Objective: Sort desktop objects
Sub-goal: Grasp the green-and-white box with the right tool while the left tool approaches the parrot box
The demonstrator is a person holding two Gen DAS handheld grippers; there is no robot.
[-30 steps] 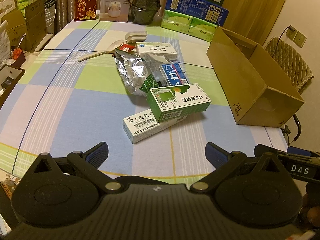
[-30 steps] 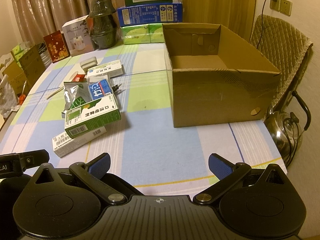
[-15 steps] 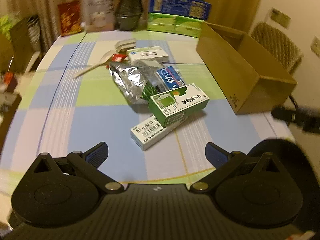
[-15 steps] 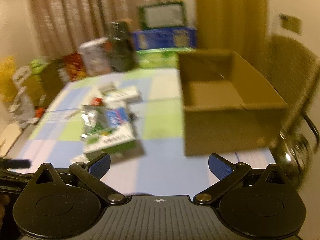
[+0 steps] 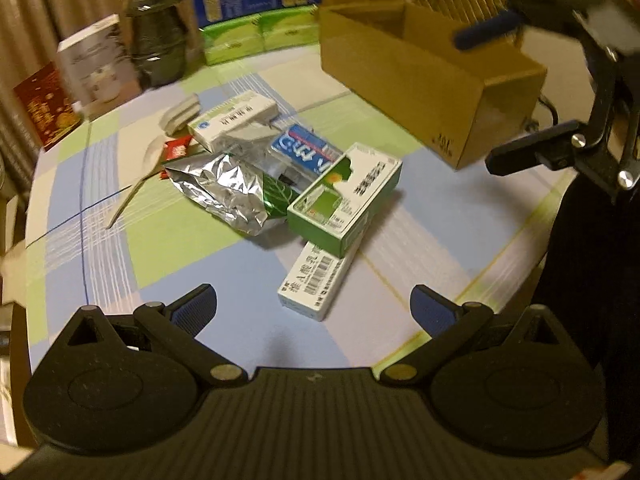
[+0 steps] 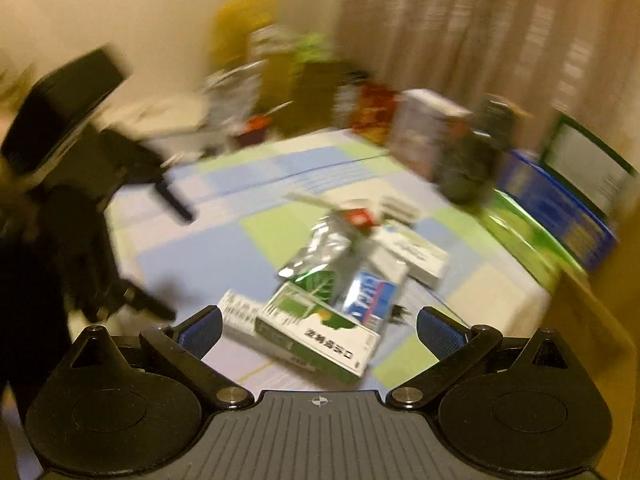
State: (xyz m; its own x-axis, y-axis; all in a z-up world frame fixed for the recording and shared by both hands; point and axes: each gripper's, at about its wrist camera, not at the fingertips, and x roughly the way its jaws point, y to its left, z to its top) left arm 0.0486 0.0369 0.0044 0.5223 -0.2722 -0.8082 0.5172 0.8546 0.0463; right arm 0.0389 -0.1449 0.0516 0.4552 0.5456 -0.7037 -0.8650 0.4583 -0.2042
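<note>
Left gripper [image 5: 312, 304] spread wide, holding nothing, hovering over the near edge of the bench [image 5: 96, 248]. Right gripper [image 6: 318, 326] likewise spread and empty, low over the pile.

Step in hand, as a judgement: approach for a first pick. Nothing is gripped, and the cardboard box [image 5: 416, 80] shows no contents in the part of its inside that is visible.

Pile, left to right in the left view: spoon [image 5: 132, 192], red packet [image 5: 176, 148], foil bag [image 5: 224, 192], white carton [image 5: 234, 118], blue pack [image 5: 306, 150], green carton [image 5: 346, 196] lying on the barcode carton [image 5: 314, 280]. All are on the bench mid-cloth, with the box well apart to the right.

Next move likely calls for closing on the green carton across its narrow side. It sits on top and nearest the right gripper, framed between the jaws. Lift it clear before the barcode carton shifts.

View differences: the left view is fairly sharp and shows the box, the barcode label and the right gripper itself at upper right. The right view is heavily blurred and barely shows the box, but shows the green carton close under its jaws and the left gripper at the left edge.
</note>
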